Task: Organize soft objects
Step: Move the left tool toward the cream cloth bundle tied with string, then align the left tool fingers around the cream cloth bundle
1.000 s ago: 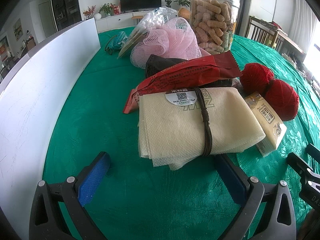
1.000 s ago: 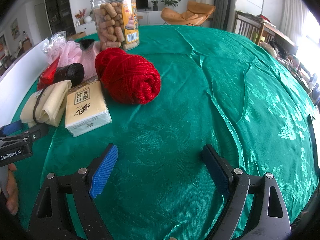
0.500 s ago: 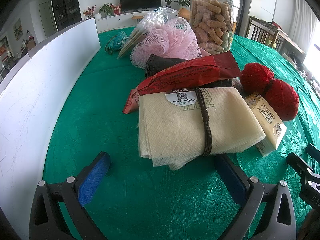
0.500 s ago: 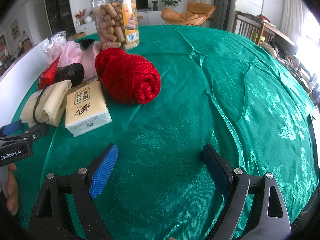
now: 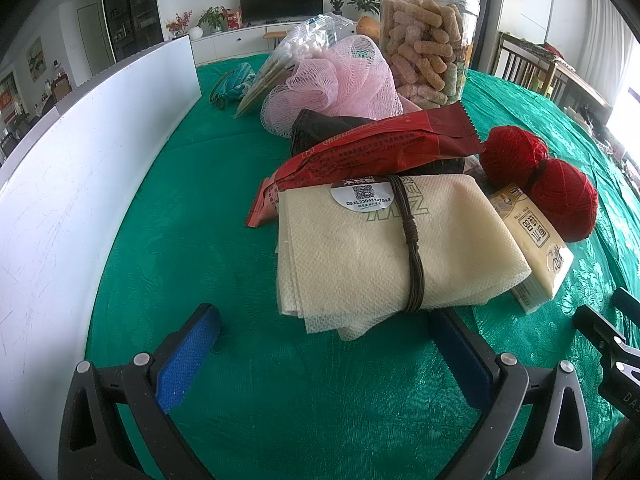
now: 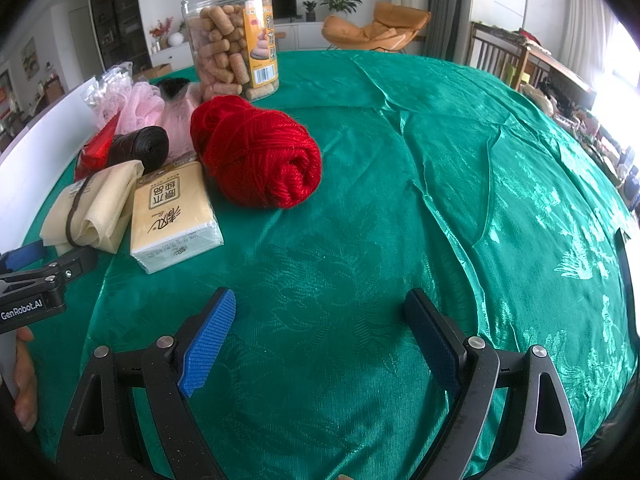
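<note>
Green patterned cloth (image 6: 400, 208) covers the bench in a bright living room, a white board (image 5: 80, 184) standing along its left side. On it lie a folded cream cloth (image 5: 360, 248) tied with a brown cord, a tissue pack (image 6: 172, 216) touching it, red yarn (image 6: 256, 156) beside that, and a snack jar (image 6: 232, 40) behind. Left claw (image 5: 324, 356) hangs spread wide and empty just short of the cream cloth; right claw (image 6: 320, 336) hangs spread wide over bare cloth, touching nothing.
</note>
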Demonstrator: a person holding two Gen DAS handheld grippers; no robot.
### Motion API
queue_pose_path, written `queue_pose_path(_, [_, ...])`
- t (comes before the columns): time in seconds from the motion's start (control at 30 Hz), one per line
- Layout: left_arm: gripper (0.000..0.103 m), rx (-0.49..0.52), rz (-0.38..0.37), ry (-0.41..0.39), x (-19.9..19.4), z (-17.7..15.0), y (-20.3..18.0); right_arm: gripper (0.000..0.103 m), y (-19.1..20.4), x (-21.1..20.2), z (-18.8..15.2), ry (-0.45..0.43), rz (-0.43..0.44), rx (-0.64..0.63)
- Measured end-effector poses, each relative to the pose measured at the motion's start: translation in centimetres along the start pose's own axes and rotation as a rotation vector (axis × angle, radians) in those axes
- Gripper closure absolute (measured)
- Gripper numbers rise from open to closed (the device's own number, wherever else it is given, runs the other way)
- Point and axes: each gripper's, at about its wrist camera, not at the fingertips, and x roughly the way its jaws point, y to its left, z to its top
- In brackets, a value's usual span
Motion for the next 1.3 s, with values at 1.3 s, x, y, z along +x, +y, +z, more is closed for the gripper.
queue_pose_path(1.3, [0.000,0.319,-0.299,0.141,1.7,8.5,-2.9,0.014,0.0,0.0,-0.1,-0.001,0.006,-0.001])
